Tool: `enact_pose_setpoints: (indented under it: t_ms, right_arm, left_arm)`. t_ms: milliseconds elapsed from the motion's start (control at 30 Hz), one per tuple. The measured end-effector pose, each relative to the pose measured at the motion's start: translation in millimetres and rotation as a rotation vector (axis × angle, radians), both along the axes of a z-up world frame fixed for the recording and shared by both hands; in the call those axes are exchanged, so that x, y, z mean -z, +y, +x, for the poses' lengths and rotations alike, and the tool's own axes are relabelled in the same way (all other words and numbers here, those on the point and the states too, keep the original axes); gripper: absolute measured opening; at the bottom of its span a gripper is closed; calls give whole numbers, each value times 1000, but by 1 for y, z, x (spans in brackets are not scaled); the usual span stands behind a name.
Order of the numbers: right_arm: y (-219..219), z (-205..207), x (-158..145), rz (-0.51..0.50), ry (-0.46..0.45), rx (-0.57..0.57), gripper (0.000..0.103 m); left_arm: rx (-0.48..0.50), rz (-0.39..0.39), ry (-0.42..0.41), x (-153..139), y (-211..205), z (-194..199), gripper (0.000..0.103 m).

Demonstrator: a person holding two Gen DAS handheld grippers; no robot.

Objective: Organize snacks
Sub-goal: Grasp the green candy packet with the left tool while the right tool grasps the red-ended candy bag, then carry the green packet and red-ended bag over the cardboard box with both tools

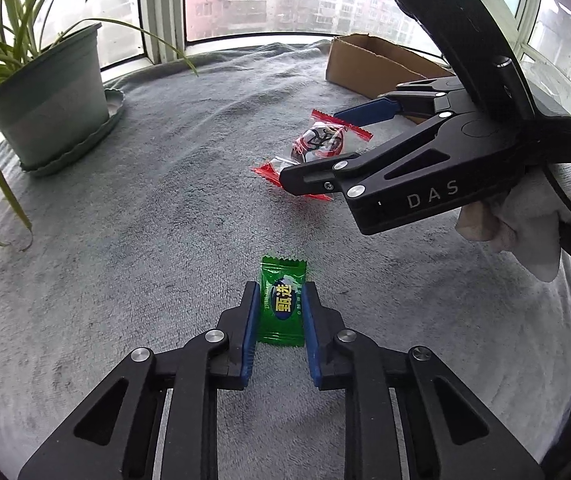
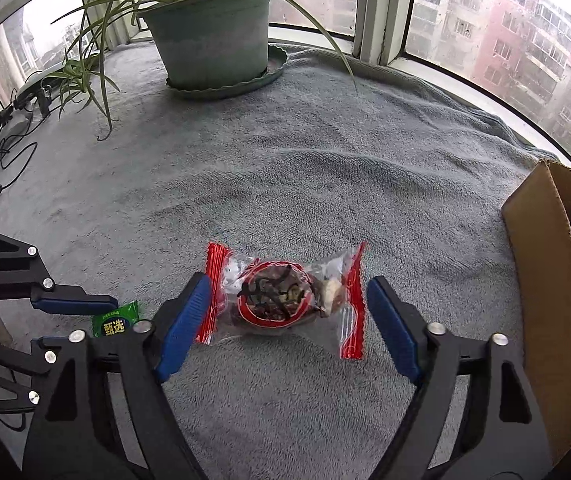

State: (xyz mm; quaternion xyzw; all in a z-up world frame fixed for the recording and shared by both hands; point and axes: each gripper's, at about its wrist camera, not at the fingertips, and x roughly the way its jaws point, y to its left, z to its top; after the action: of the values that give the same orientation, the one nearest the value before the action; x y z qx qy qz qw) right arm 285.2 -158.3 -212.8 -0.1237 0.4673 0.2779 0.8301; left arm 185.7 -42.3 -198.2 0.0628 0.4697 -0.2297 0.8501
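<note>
Left gripper [image 1: 277, 300] pinches glossy green crinkle-edged candy packet [image 1: 282, 300] on fuzzy grey towel [image 1: 165, 200]. Right gripper [image 2: 289, 308] spread around clear red-ended snack wrapper [image 2: 285, 296], seemingly not touching.

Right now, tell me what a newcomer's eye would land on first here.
The small green foil candy packet lies on the grey fleece blanket, pinched between the left tool's blue pads. Further back, the right tool straddles a clear, red-edged snack wrapper. A green potted spider plant stands by the window.
</note>
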Motion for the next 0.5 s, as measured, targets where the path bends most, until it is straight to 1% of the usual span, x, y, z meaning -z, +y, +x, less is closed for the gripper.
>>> enact_pose_setpoints:
  t_ms: [67,200,500]
  right_arm:
    - [0,-1,2,12,24,-10,57]
    - [1,-4,0,2,17,-13,56]
    - [-12,-8,-21,57,-9,14,55]
  left_arm:
    - [-6,-3,2,0,0,0,18]
    - [-18,-14,9,0,1,0,18]
    - [-45,-40,22,-1,7,-3,17]
